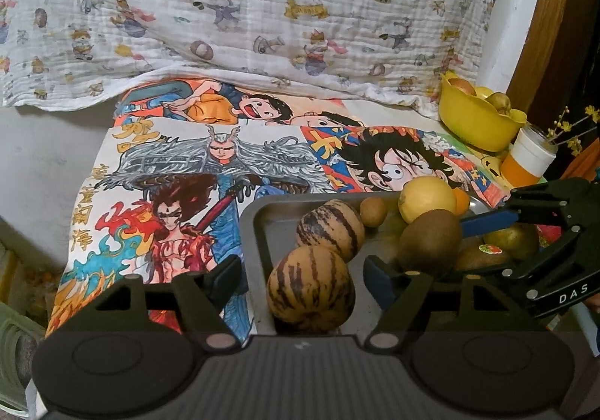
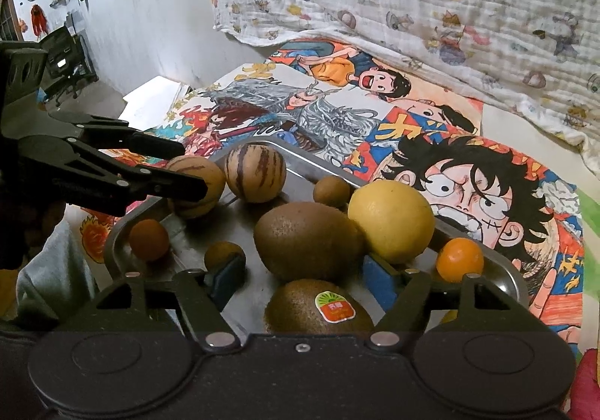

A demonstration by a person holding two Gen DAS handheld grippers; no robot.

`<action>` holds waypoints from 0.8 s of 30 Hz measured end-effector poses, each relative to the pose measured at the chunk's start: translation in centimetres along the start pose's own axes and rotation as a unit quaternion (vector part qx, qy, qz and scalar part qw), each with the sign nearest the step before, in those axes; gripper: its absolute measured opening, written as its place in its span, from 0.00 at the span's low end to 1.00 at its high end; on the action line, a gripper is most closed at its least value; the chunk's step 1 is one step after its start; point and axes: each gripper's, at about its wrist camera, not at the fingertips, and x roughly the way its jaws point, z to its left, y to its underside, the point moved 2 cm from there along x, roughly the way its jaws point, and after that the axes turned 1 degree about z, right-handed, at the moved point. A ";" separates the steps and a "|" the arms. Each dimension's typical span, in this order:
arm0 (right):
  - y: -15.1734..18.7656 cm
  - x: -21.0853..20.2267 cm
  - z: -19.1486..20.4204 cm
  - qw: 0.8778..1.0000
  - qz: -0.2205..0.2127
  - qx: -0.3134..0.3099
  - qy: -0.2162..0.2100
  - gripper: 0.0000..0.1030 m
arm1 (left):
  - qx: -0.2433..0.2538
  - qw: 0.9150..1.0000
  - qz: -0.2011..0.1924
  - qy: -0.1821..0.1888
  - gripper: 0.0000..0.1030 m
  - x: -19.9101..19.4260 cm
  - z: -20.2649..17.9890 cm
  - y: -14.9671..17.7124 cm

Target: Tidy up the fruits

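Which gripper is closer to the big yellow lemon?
Right. The right gripper sits open just before the lemon; the left gripper is across the tray at the striped melons.

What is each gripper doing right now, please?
Left gripper: jaws open around the nearer striped melon, not gripping.
Right gripper: jaws open around a kiwi, holding nothing.

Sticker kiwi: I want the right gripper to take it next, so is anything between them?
Nothing visible: the sticker kiwi lies in the metal tray directly below the open right gripper. A second kiwi sits just beyond.
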 end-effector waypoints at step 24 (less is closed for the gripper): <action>2.8 -5.0 1.1 0.991 -0.103 0.016 0.087 0.95 | -0.055 0.997 -0.041 -0.042 0.99 -3.1 0.0 1.2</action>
